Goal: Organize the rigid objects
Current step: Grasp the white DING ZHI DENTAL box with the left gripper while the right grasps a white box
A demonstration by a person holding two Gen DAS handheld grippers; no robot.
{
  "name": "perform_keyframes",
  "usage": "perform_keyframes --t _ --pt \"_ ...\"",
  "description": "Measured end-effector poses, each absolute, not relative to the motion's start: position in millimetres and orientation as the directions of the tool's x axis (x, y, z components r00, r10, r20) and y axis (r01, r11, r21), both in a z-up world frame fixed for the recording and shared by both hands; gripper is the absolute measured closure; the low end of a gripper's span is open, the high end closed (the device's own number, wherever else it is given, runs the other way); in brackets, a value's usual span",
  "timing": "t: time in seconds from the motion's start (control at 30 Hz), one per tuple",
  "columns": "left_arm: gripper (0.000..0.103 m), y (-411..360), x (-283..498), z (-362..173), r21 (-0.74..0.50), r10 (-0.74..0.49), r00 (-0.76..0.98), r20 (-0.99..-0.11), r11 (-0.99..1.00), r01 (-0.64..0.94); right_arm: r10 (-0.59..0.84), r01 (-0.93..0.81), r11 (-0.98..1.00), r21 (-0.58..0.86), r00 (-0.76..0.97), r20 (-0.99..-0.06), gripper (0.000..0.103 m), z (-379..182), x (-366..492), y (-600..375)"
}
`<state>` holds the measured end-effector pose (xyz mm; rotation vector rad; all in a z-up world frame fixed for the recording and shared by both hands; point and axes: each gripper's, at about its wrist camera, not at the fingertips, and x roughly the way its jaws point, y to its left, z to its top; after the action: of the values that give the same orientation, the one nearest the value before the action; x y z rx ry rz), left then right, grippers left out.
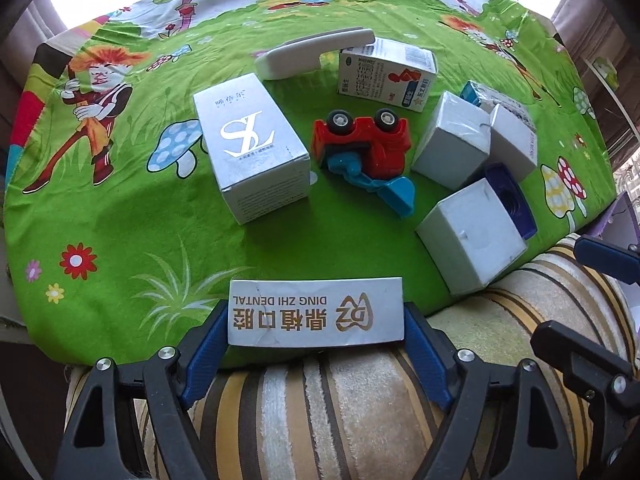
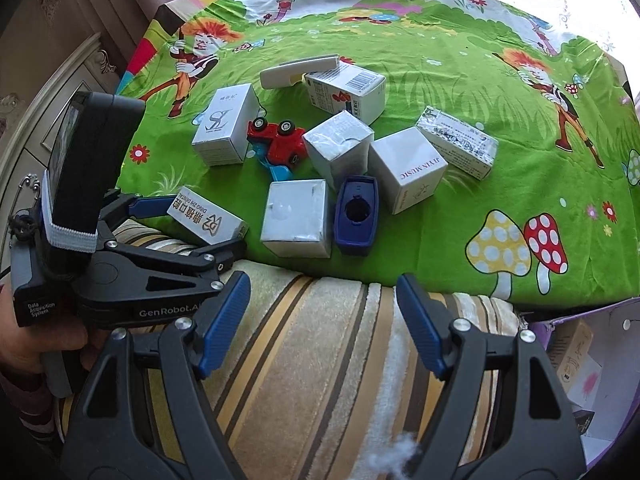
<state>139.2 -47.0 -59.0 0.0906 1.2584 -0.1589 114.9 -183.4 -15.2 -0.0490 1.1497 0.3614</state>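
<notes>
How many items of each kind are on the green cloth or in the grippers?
Cardboard boxes: 7, including the dental box between the left gripper fingers
Toy truck: 1
White handle-shaped piece: 1
Blue tray: 1
Total: 10
</notes>
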Motion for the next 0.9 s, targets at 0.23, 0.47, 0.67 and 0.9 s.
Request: perform_keyframes --t 0.23,0.47,0.67,0.9 --pt "0.021 -19.5 136.2 -46.2 -0.087 -0.105 0.365 -0.925 0.994 0.064 0.236 -0.306 0.944 0.124 0.366 -0.9 0.025 -17.6 123.7 -174.3" --pt "0.021 10.4 133.9 -36.8 -0.149 -0.111 0.428 -0.897 0.987 -0.055 0.218 -0.326 0.941 0.09 0.382 -0.898 0.025 -18.3 130.4 -159.7" --pt "0.021 10.4 135.3 -36.5 -0.161 -0.121 0.438 -0.891 0.985 -0.055 0.187 -0.358 0.933 0.041 0.386 -0.903 0.04 -23.1 135.4 -143.8" --pt "0.021 13.3 132.2 -37.6 -0.174 -0.133 0.437 -0.889 0.983 -0.054 0.183 -0.39 0.92 0.026 0.372 -0.91 0.057 -30.0 140.0 -132.5"
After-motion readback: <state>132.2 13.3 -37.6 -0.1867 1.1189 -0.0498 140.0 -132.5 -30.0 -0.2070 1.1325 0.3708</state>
